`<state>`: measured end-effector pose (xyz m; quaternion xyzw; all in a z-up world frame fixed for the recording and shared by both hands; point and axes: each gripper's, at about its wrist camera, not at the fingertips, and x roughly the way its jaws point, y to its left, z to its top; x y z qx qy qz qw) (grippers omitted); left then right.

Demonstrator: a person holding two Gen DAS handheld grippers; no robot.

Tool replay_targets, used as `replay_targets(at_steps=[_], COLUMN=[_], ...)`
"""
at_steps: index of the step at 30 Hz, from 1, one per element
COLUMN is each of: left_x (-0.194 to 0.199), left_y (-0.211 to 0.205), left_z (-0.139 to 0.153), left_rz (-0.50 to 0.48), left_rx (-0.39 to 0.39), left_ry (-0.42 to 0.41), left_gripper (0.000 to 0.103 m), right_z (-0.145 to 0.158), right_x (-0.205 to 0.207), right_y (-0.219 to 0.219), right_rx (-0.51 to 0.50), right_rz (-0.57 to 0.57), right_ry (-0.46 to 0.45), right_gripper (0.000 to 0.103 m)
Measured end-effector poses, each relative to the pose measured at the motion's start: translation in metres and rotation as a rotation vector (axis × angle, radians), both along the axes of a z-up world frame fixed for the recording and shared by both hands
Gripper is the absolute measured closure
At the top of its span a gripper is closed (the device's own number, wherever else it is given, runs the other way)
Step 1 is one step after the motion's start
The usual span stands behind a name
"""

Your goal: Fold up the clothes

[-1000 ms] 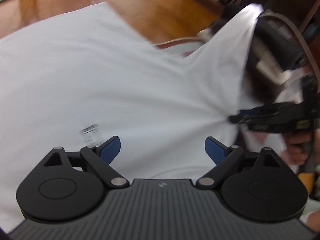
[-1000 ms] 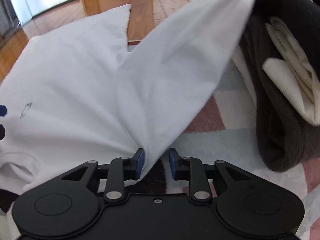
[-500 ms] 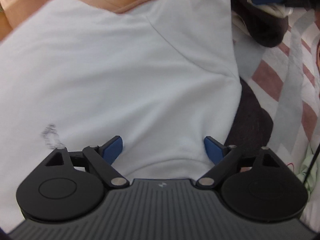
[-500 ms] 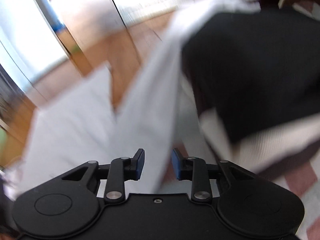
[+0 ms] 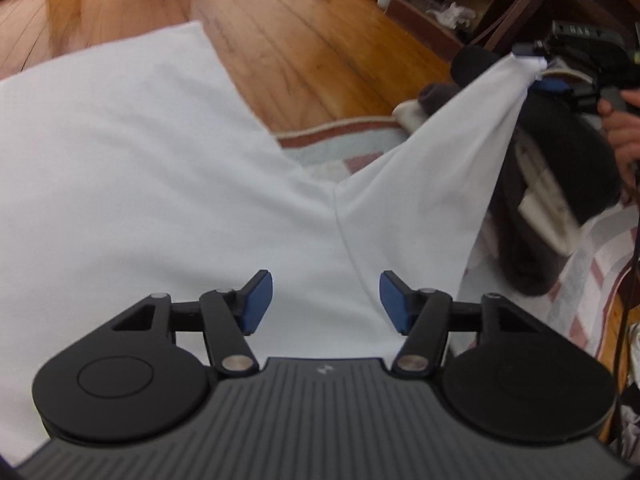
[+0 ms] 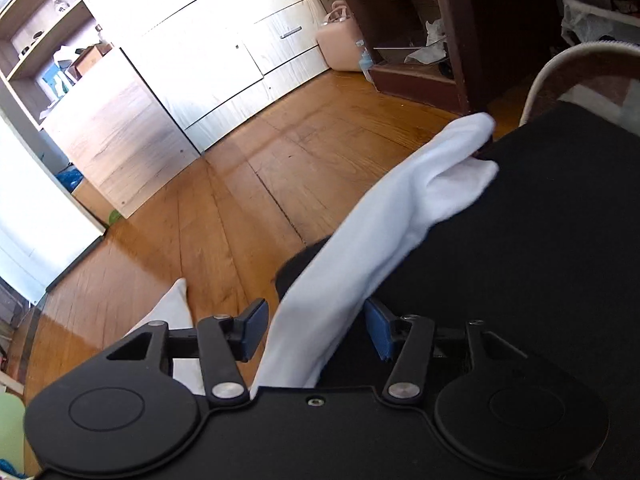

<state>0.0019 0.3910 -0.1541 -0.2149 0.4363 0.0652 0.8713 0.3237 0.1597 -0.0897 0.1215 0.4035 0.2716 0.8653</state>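
A white t-shirt (image 5: pixel 132 184) lies spread on the floor and rug. Its sleeve (image 5: pixel 452 152) is pulled up and to the right. My left gripper (image 5: pixel 326 298) is open just above the shirt near the armpit seam, holding nothing. My right gripper (image 6: pixel 316 328) has its jaws apart with the white sleeve (image 6: pixel 384 232) draped through the gap. It also shows in the left wrist view (image 5: pixel 536 70), at the sleeve's tip. The sleeve end lies over a black garment (image 6: pixel 540 240).
A pile of dark and cream clothes (image 5: pixel 556 184) sits on the striped rug (image 5: pixel 592 264) to the right. Wooden floor (image 5: pixel 304 40) stretches beyond the shirt. Light cabinets (image 6: pixel 192 64) and a dark shelf unit (image 6: pixel 440 40) stand at the far wall.
My right gripper has lifted and swung up with the sleeve, and its jaws have opened wider. My left gripper has shifted over the shirt and its jaws have come somewhat closer.
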Motion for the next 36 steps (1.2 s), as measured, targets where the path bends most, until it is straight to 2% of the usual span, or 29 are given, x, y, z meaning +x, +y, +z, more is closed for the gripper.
replay_targets(at_steps=[1, 2, 4, 8, 11, 12, 14, 17, 19, 20, 21, 22, 24, 25, 26, 27, 28, 30, 32, 34, 36], left_x=[0.000, -0.002, -0.010, -0.031, -0.044, -0.048, -0.059, -0.083, -0.102, -0.110, -0.119, -0.127, -0.144, -0.148, -0.145, -0.142, -0.139, -0.133, -0.127, -0.121, -0.115], left_y=[0.000, 0.002, 0.011, 0.032, 0.030, 0.028, 0.031, 0.053, 0.071, 0.079, 0.087, 0.095, 0.107, 0.111, 0.110, 0.110, 0.110, 0.109, 0.109, 0.108, 0.108], left_z=[-0.005, -0.008, -0.010, -0.006, -0.008, -0.008, 0.000, 0.017, 0.023, 0.020, 0.017, 0.010, -0.003, -0.008, -0.009, -0.010, -0.011, -0.014, -0.016, -0.019, -0.021], left_rz=[0.005, 0.015, 0.046, 0.147, 0.168, 0.166, 0.178, 0.247, 0.287, 0.291, 0.300, 0.321, 0.366, 0.379, 0.375, 0.372, 0.368, 0.360, 0.352, 0.344, 0.337], left_rx=[0.006, 0.010, 0.006, 0.000, -0.061, -0.072, -0.034, 0.033, 0.053, 0.061, 0.070, 0.082, 0.068, 0.055, 0.050, 0.044, 0.038, 0.027, 0.016, 0.005, -0.006], left_ry=[0.017, 0.034, 0.047, 0.055, 0.054, 0.050, 0.040, 0.017, 0.027, 0.052, 0.080, 0.111, 0.145, 0.150, 0.145, 0.140, 0.135, 0.125, 0.115, 0.105, 0.095], left_gripper=[0.048, 0.048, 0.048, 0.049, 0.050, 0.050, 0.049, 0.047, 0.042, 0.036, 0.036, 0.036, 0.036, 0.036, 0.036, 0.036, 0.036, 0.036, 0.036, 0.034, 0.033], right_z=[-0.004, -0.004, -0.001, 0.023, 0.044, 0.050, 0.060, 0.058, 0.038, 0.024, 0.009, -0.007, -0.034, -0.041, -0.046, -0.050, -0.052, -0.056, -0.063, -0.069, -0.075], right_x=[-0.001, -0.007, -0.022, -0.071, -0.116, -0.132, -0.162, -0.207, -0.243, -0.261, -0.272, -0.280, -0.286, -0.289, -0.293, -0.297, -0.297, -0.283, -0.265, -0.254, -0.251], right_y=[0.002, 0.005, 0.010, 0.020, 0.041, 0.051, 0.068, 0.097, 0.123, 0.137, 0.149, 0.159, 0.164, 0.158, 0.150, 0.142, 0.134, 0.119, 0.104, 0.090, 0.075], right_rx=[-0.031, -0.075, -0.134, -0.125, -0.140, -0.134, -0.068, -0.009, -0.065, -0.105, -0.120, -0.122, -0.026, -0.010, -0.016, -0.022, -0.058, -0.138, -0.217, -0.303, -0.397], right_rz=[0.000, 0.010, 0.032, 0.102, 0.183, 0.208, 0.256, 0.342, 0.462, 0.520, 0.602, 0.695, 0.958, 1.017, 1.038, 1.059, 1.042, 0.935, 0.845, 0.784, 0.753], right_ry=[-0.029, -0.074, -0.183, -0.407, -0.582, -0.633, -0.672, -0.651, -0.632, -0.626, -0.569, -0.486, -0.156, -0.080, -0.062, -0.043, -0.071, -0.126, -0.126, -0.149, -0.209], right_gripper=[0.080, 0.091, 0.092, 0.092, 0.092, 0.092, 0.092, 0.092, 0.092, 0.090, 0.085, 0.084, 0.085, 0.090, 0.087, 0.073, 0.061, 0.059, 0.059, 0.059, 0.059])
